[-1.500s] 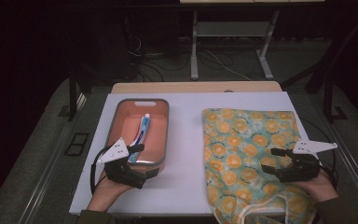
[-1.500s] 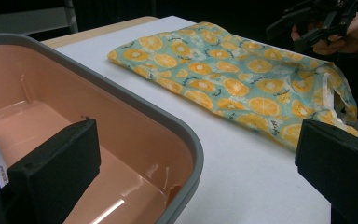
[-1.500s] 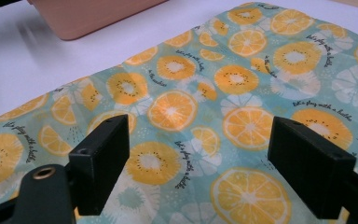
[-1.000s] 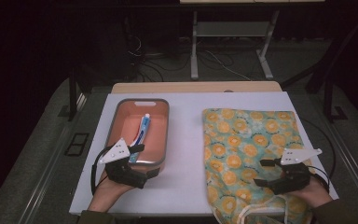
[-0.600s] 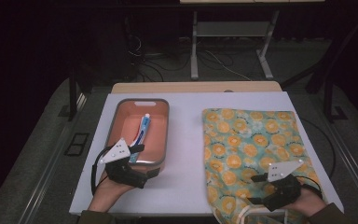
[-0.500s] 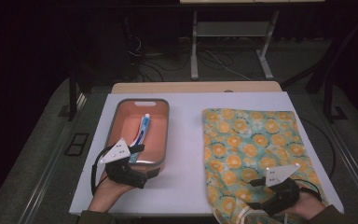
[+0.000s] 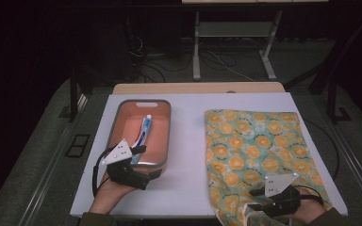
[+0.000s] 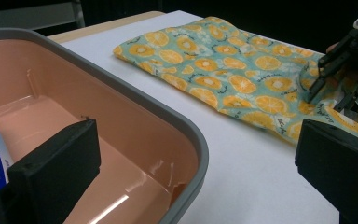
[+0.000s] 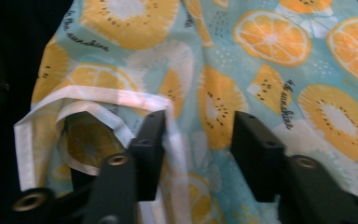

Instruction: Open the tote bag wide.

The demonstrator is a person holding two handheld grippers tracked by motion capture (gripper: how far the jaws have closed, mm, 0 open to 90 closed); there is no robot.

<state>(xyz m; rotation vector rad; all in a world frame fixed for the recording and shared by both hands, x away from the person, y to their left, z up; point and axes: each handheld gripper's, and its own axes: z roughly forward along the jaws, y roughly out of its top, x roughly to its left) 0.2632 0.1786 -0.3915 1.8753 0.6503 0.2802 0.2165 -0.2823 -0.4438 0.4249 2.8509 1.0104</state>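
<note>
1. We're over a white table (image 7: 188,141) in a dark room; the fruit-print bag (image 7: 254,150) lies flat on its right half, mouth hanging off the near edge.
2. Our right gripper (image 7: 259,205) has just been closing at that mouth; one jaw sits inside the white hem (image 9: 98,100), fabric between the pads, not yet pinched.
3. Our left gripper (image 7: 143,162) stands wide open, astride the wall of the pink tray (image 7: 162,141) holding the toothpaste (image 7: 143,132).
4. We'd pinch one layer only, then lift gently.
5. How many layers we've caught is hard to tell.
</note>
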